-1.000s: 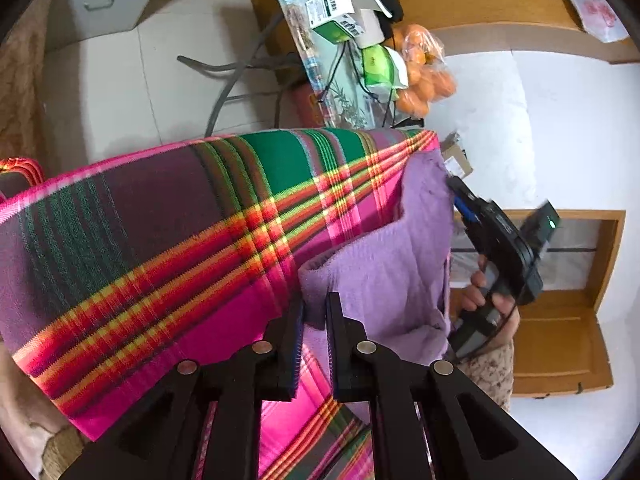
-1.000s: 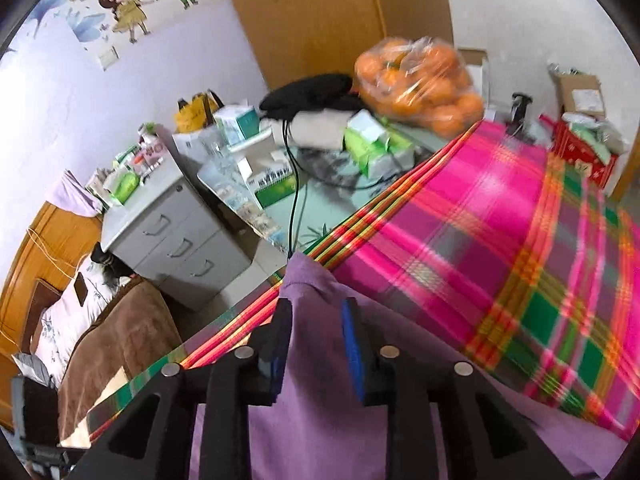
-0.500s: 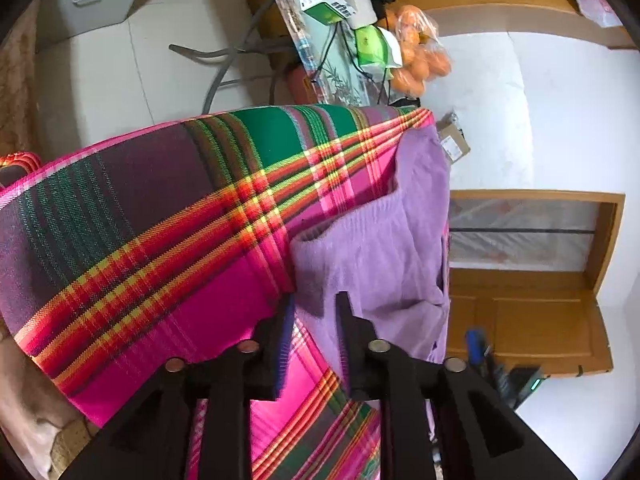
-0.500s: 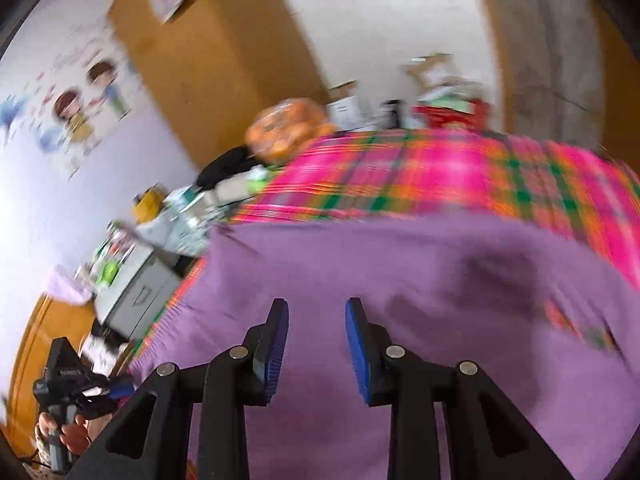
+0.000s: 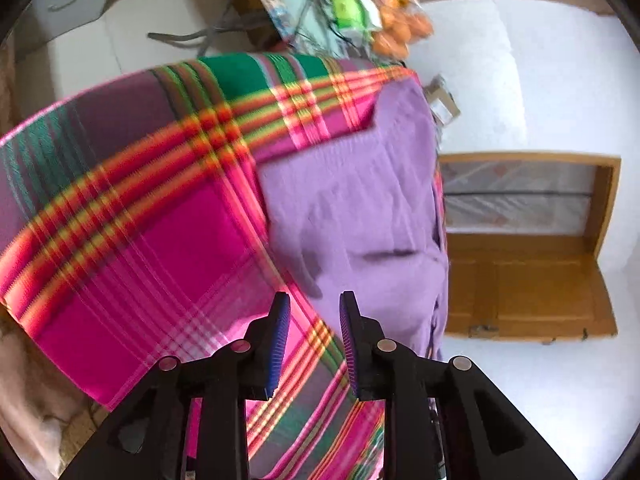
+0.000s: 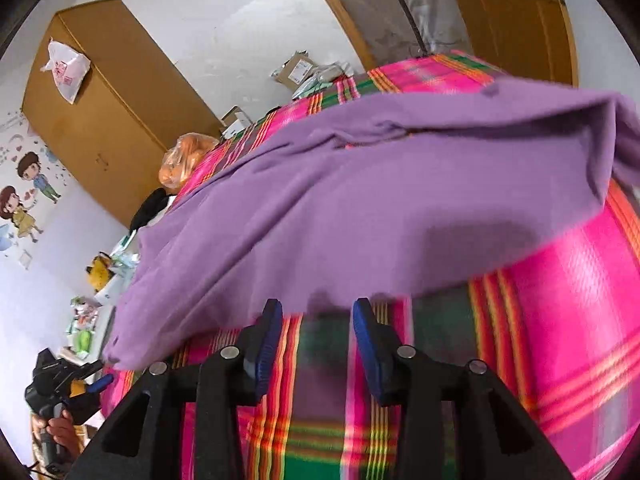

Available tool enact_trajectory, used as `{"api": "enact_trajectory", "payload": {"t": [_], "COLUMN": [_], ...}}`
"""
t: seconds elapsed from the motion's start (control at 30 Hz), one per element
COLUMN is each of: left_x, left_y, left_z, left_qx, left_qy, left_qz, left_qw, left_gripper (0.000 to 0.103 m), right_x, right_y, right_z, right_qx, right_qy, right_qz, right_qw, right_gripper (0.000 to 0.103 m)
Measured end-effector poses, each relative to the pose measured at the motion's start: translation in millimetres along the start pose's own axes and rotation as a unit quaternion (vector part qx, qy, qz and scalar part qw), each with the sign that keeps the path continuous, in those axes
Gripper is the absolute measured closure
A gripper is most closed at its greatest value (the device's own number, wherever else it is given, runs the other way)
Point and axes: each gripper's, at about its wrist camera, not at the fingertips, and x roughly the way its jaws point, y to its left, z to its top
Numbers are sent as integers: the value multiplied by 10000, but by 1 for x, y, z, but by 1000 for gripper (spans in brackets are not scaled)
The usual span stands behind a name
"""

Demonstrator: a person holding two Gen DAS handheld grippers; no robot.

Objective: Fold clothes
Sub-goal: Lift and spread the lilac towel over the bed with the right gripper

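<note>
A purple garment [image 5: 360,208] lies spread on a bed covered with a pink, green and orange plaid cloth [image 5: 140,240]. In the left wrist view my left gripper [image 5: 312,320] stands open just short of the garment's near edge, with nothing between its fingers. In the right wrist view the purple garment [image 6: 360,208] fills the middle, folded over at its right side. My right gripper [image 6: 316,322] is open just below the garment's near hem, over the plaid cloth [image 6: 560,300], holding nothing. The left gripper [image 6: 60,380], held by a hand, shows at the lower left of that view.
A bag of oranges [image 5: 400,28] and boxes sit on a cluttered table beyond the bed. A wooden wardrobe [image 6: 104,96] stands against the wall, and a wooden door [image 5: 528,280] is near the bed's far side. Cardboard boxes [image 6: 300,68] sit by the wall.
Both grippers have let go of the purple garment and drawn back from it. The garment now lies flat on the plaid cloth. The right gripper has swung round to face the garment's hem.
</note>
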Motion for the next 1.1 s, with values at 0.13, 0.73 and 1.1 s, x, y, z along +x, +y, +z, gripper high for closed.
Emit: {"api": "enact_trajectory", "payload": {"t": [0.13, 0.73, 1.1], "left_x": [1, 2, 6], "left_y": [7, 2, 1], "left_z": [0, 21, 26], "left_qx": [-171, -407, -505], "left_qy": [-72, -725, -757], "left_qz": [4, -11, 120], "left_qw": [9998, 9965, 9958], "left_gripper": [75, 61, 77], "right_x": [7, 65, 51], "right_y": [-1, 12, 5], "right_z": [-12, 15, 21], "right_qx": [30, 785, 878], "right_qy": [146, 147, -240], "right_qz": [114, 1067, 792], "right_qw": [9998, 9911, 9927], "right_gripper": [62, 58, 95]}}
